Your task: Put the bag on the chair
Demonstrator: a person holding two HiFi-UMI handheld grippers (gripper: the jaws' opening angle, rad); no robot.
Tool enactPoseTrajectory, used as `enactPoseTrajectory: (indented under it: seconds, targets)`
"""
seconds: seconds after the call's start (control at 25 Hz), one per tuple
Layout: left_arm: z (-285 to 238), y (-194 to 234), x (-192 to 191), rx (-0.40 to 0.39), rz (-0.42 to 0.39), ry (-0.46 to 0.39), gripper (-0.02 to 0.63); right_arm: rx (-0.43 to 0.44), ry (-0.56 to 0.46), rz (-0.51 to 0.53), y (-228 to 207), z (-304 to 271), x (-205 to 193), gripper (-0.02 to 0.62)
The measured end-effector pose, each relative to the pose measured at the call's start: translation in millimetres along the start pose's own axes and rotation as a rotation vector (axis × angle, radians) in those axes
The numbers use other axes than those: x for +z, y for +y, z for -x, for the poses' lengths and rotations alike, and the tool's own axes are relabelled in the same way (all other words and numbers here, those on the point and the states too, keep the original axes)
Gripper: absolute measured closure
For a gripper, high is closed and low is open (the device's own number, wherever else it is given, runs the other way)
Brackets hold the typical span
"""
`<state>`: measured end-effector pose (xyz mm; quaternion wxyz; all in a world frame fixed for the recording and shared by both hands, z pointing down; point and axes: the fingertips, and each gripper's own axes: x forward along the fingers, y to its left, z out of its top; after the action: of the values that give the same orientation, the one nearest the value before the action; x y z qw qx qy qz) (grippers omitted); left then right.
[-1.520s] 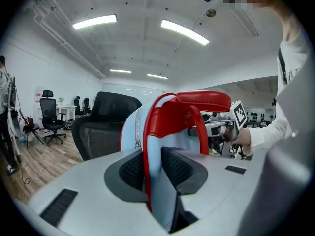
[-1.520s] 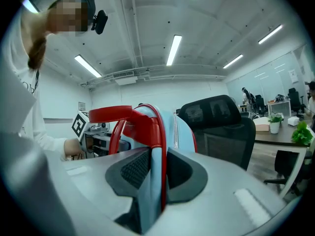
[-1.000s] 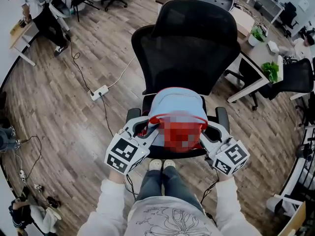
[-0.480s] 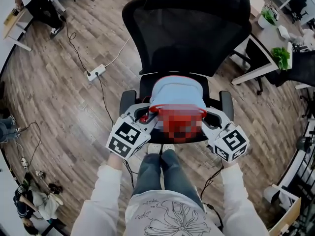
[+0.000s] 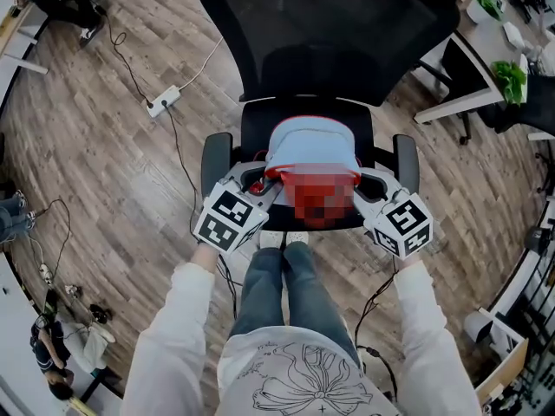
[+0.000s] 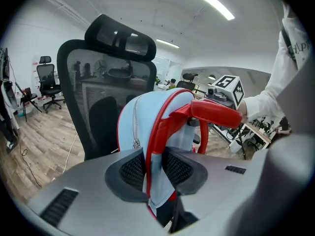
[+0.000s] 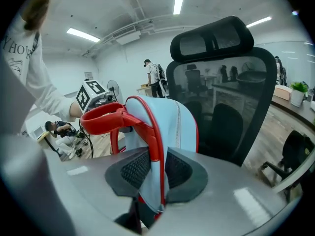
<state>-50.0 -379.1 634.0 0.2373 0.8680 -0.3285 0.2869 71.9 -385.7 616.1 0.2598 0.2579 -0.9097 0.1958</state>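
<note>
A light-blue bag [image 5: 310, 142] with red trim and a red top handle hangs between my two grippers over the front of the black office chair's seat [image 5: 257, 121]. My left gripper [image 5: 260, 185] is shut on the bag's left edge, and its pads pinch blue fabric and red piping [image 6: 152, 146]. On the bag's right edge, my right gripper [image 5: 364, 185] is shut on the same kind of seam [image 7: 158, 156]. The chair's mesh backrest [image 5: 329, 24] stands just behind the bag. Whether the bag's bottom touches the seat is hidden.
The chair's armrests [image 5: 217, 158] [image 5: 406, 159] flank my grippers. The person's legs [image 5: 279, 286] stand at the seat's front edge. A white power strip [image 5: 163, 102] with cables lies on the wood floor at left. A desk with a plant [image 5: 512, 78] is at right.
Both grippers and the bag have moved forward over the seat, closer to the backrest. The grips on the bag look the same.
</note>
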Motion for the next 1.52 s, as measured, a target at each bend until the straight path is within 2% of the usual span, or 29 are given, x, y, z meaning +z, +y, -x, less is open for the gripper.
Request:
enactPoseTrajectory:
  seconds: [0.24, 0.52, 0.72, 1.08, 1.32, 1.52]
  targets:
    - [-29, 12, -26, 0.023, -0.013, 0.05, 0.512, 0.019, 0.07, 0.018, -13, -25, -34, 0.506]
    - [-64, 19, -61, 0.0, -0.016, 0.149, 0.512, 0.02, 0.168, 0.043, -26, -49, -76, 0.505]
    - [-86, 25, -76, -0.003, -0.008, 0.173, 0.512, 0.014, 0.207, 0.063, -41, -65, -94, 0.505]
    - [-111, 30, -88, 0.008, -0.063, 0.191, 0.512, -0.013, 0.208, 0.063, -55, -77, -117, 0.503]
    - [-122, 27, -89, -0.008, -0.098, 0.198, 0.512, -0.015, 0.18, 0.029, -65, -78, -128, 0.502]
    - [-122, 22, -95, -0.02, -0.076, 0.175, 0.511, -0.006, 0.159, 0.005, -60, -77, -135, 0.497]
